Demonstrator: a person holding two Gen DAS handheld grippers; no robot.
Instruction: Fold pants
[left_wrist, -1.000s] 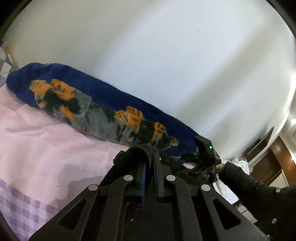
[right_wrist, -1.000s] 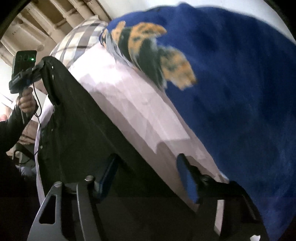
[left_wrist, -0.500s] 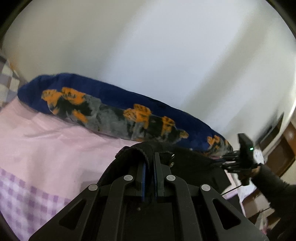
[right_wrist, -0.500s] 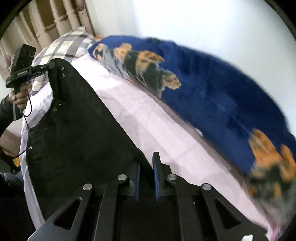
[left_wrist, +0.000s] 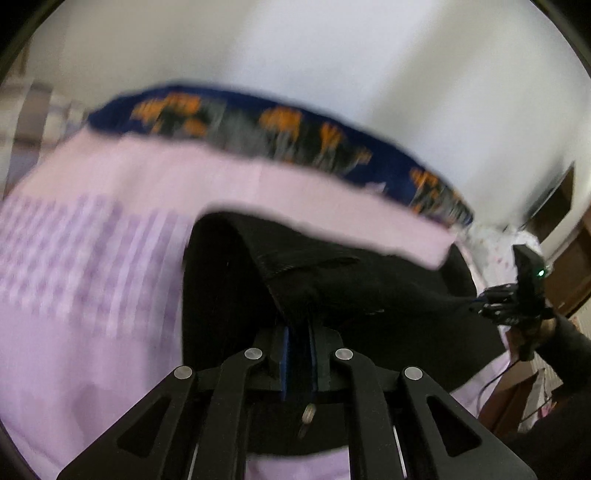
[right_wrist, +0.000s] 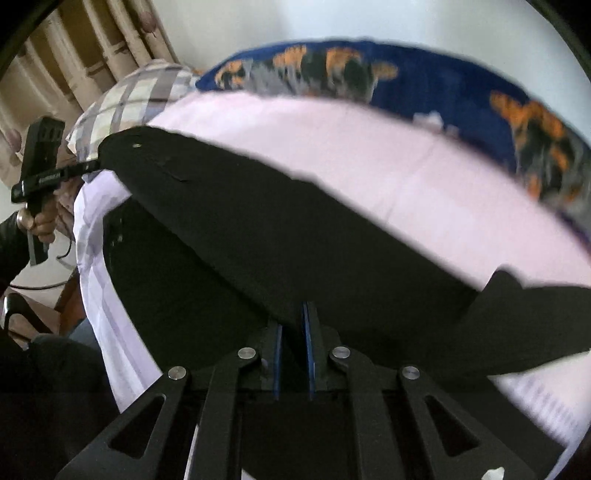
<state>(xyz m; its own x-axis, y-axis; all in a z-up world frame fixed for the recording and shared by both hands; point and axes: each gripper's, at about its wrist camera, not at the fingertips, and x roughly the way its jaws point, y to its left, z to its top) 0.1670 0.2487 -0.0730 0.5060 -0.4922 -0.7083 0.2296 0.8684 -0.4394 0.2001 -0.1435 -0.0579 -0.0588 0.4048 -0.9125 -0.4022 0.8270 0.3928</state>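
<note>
My left gripper (left_wrist: 298, 341) is clamped on a fold of the black fabric pants (left_wrist: 332, 288); the blue pads are nearly together with cloth pinched between them. The same gripper appears at the left of the right wrist view (right_wrist: 90, 166), gripping one pants corner beside a button.

The pants (right_wrist: 280, 229) hang stretched between both grippers above the pale pink bed sheet (right_wrist: 369, 155), with more black cloth lying on the sheet below the raised edge. A checked pillow (right_wrist: 136, 96) lies at the head of the bed. A dark blue blanket with orange and grey pattern (right_wrist: 443, 85) runs along the far edge of the sheet against the white wall (left_wrist: 332, 48).

My right gripper (right_wrist: 293, 332) is pinched narrow on the taut pants edge, cloth between its pads.
</note>
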